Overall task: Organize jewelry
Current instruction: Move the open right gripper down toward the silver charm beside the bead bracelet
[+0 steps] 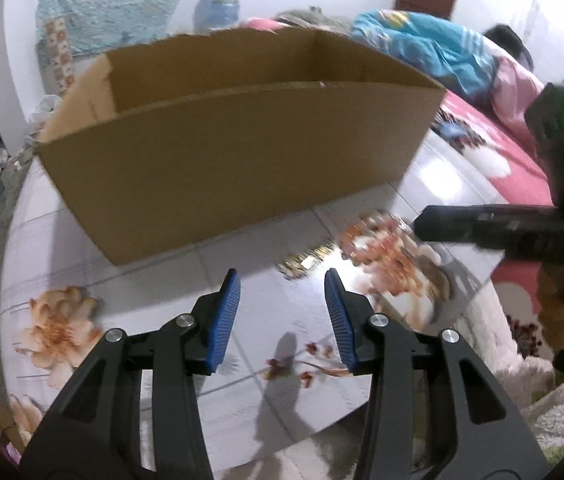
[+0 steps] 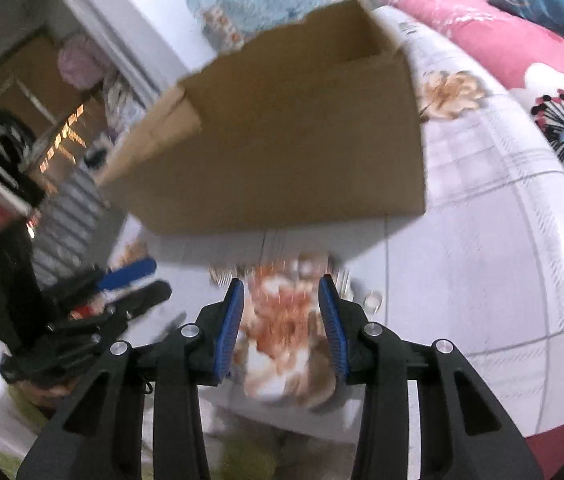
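An open-topped cardboard box (image 1: 234, 148) stands on a white flowered cloth (image 1: 306, 320). Just in front of it lies a blurred heap of gold jewelry (image 1: 302, 264), a little beyond my left gripper (image 1: 282, 276), which is open with nothing between its blue pads. My right gripper (image 1: 426, 224) reaches in from the right, low over the cloth. In the right wrist view, the right gripper (image 2: 281, 282) is open and empty above an orange flower print; blurred metal pieces (image 2: 226, 274) and a small ring-like item (image 2: 374, 300) lie near its tips. The left gripper (image 2: 154, 280) is at the left.
A pink flowered blanket (image 1: 494, 148) and a blue garment (image 1: 434, 48) lie behind and to the right. Shelves with clothes (image 2: 42, 128) are at the left. The cloth's front edge (image 1: 322, 436) runs below the left gripper, and open cloth (image 2: 502, 260) spreads right of the box (image 2: 282, 140).
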The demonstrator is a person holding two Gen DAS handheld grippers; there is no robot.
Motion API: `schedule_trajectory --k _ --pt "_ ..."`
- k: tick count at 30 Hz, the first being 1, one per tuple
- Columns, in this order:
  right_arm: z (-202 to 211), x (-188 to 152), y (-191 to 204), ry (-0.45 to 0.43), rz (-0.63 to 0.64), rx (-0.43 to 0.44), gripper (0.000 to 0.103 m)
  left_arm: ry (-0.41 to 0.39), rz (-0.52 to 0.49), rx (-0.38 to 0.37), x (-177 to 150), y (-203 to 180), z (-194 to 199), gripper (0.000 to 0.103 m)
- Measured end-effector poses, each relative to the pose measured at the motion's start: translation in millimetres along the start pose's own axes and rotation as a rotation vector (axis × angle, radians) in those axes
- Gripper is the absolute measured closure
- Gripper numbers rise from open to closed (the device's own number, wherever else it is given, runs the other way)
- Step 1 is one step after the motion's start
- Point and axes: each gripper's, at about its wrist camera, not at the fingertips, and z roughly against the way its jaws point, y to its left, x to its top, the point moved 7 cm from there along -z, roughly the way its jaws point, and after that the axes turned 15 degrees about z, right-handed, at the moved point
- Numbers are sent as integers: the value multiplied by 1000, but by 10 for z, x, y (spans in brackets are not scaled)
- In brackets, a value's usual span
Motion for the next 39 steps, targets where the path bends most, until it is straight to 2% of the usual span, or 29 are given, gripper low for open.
schedule_trajectory --k 5,10,15,29,39 --pt "-99 28 148 18 104 -21 65 5 -43 -15 -6 -143 -84 62" --pt "-197 46 294 31 129 27 65 6 -80 -11 -8 -186 -132 73" --pt "-318 47 402 40 155 45 65 13 -83 29 59 -69 -185 84" --pt "-407 112 339 46 141 31 67 96 -117 57 50 0 -401 86" --pt "-384 83 316 33 126 33 67 91 -64 59 177 100 -373 86"
